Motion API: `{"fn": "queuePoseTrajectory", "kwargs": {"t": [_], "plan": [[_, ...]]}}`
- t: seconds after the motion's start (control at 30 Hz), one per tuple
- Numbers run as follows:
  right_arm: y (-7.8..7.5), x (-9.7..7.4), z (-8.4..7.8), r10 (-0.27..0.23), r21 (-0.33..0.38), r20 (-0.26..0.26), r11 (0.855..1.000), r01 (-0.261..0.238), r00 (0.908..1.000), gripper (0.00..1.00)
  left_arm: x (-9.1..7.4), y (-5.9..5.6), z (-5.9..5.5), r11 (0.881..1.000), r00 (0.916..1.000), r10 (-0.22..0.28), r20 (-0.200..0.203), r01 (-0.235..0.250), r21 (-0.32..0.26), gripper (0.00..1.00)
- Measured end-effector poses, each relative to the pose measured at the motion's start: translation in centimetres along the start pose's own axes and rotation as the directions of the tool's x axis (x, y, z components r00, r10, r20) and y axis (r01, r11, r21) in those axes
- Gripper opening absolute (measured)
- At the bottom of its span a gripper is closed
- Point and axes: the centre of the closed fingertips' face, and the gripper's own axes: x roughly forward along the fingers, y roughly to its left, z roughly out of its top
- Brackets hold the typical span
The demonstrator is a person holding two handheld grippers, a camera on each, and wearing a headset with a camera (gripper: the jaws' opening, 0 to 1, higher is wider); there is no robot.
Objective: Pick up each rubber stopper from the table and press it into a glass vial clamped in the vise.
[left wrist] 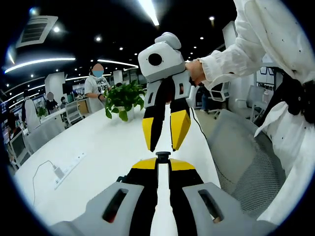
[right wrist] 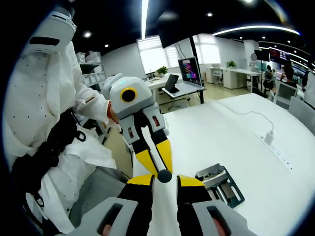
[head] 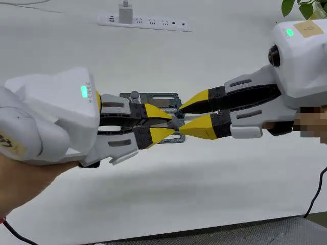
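Note:
A small dark rubber stopper is pinched at the tips of my left gripper, which is shut on it. My right gripper comes in from the right, tip to tip with the left. Its jaws stand open on either side of the stopper without closing on it. In the left gripper view the stopper sits at my own closed tips, with the right gripper just beyond. Both grippers hover above the grey vise, which lies on the white table. The grippers hide any vial in it.
A white power strip with a plugged-in charger lies at the table's far side. A green plant stands at the far right. A black cable hangs by the near right edge. Several people stand in the office behind.

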Motion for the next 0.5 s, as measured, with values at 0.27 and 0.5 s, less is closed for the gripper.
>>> {"fn": "queuePoseTrajectory", "kwargs": {"t": [0.27,0.5], "plan": [[0.83,0.25,0.35,0.027,-0.009,-0.001,1.000,-0.027,0.9996,0.08,-0.30,-0.23,0.51,1.000,0.9998,-0.015,0.012,0.014,0.013,0.03],[1.13,0.32,0.64,0.034,-0.011,0.006,0.999,-0.034,0.9994,0.08,-0.52,-0.32,0.69,0.999,0.9995,-0.028,0.013,0.028,0.020,0.03]]}}
